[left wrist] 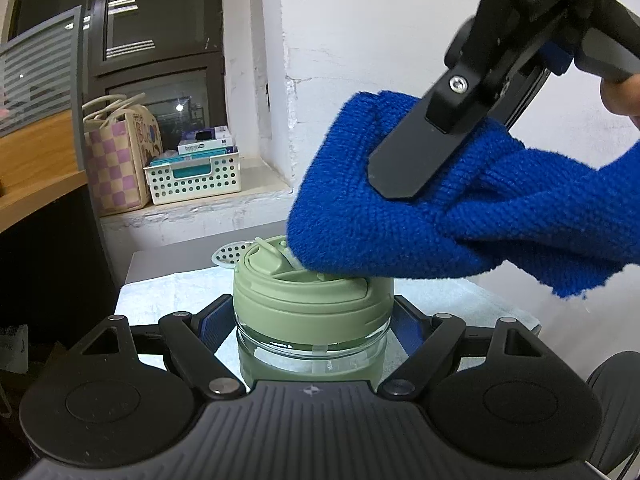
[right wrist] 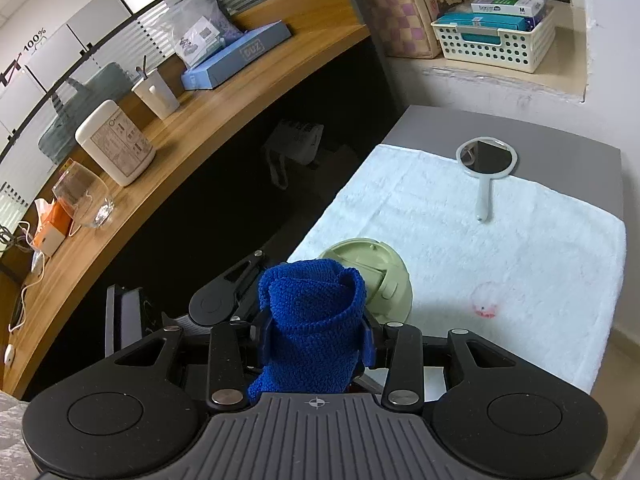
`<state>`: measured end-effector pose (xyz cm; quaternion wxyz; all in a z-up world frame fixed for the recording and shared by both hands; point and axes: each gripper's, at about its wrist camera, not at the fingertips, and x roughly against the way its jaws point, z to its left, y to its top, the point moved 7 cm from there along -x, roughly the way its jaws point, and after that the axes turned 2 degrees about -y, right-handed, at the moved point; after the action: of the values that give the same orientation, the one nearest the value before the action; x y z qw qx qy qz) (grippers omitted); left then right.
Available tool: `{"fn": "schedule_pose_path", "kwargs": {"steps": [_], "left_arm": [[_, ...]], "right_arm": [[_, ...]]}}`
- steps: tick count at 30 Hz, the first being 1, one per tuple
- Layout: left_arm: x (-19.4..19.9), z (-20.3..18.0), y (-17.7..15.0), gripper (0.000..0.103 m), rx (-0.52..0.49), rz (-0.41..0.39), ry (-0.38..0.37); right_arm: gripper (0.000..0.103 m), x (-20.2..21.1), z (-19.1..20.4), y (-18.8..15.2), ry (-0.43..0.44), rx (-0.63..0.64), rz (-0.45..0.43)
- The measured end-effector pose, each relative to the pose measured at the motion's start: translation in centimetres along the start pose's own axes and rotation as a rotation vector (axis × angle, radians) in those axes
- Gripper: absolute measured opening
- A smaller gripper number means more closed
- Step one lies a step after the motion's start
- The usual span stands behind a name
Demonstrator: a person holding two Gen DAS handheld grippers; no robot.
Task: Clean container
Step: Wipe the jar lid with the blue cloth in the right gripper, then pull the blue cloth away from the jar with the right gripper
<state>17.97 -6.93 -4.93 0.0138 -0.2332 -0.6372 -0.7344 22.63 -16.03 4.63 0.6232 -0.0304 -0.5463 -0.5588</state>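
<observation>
A glass container [left wrist: 312,344] with a sage-green lid [left wrist: 312,300] stands upright on the white towel [left wrist: 176,292]. My left gripper [left wrist: 312,314] is shut on its sides just under the lid. From the upper right, my right gripper's finger [left wrist: 404,160] comes down with a blue cloth [left wrist: 440,220]. The cloth's lower edge rests on the lid's top beside the raised flip cap. In the right wrist view, my right gripper [right wrist: 316,322] is shut on the bunched blue cloth [right wrist: 312,312], with the green lid [right wrist: 380,268] just beyond it.
A white hand mirror [right wrist: 486,160] lies on the white towel [right wrist: 520,240], and a small red smudge [right wrist: 484,308] marks the towel near the container. A perforated basket [right wrist: 496,40] and checkered bag [left wrist: 120,160] sit on the ledge behind. A cluttered wooden desk [right wrist: 200,120] runs along the left.
</observation>
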Motion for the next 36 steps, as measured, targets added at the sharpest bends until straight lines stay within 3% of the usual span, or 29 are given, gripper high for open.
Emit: {"fn": "schedule_pose_path", "kwargs": {"steps": [16, 18, 29, 36], "left_arm": [[1.1, -1.6, -1.1, 0.087, 0.02, -0.009, 0.001], [1.3, -1.9, -1.2, 0.087, 0.015, -0.009, -0.001], [2.1, -1.1, -1.6, 0.087, 0.046, -0.018, -0.022], [2.4, -0.8, -1.3, 0.091, 0.012, -0.03, 0.001]], "right_arm": [[0.043, 1.3, -2.6, 0.3, -0.062, -0.074, -0.075], [0.042, 1.7, -3.0, 0.7, -0.101, -0.081, -0.104], [0.043, 0.3, -4.3, 0.4, -0.058, -0.134, -0.108], [0.042, 0.4, -5.9, -0.7, -0.105, -0.176, -0.145]]}}
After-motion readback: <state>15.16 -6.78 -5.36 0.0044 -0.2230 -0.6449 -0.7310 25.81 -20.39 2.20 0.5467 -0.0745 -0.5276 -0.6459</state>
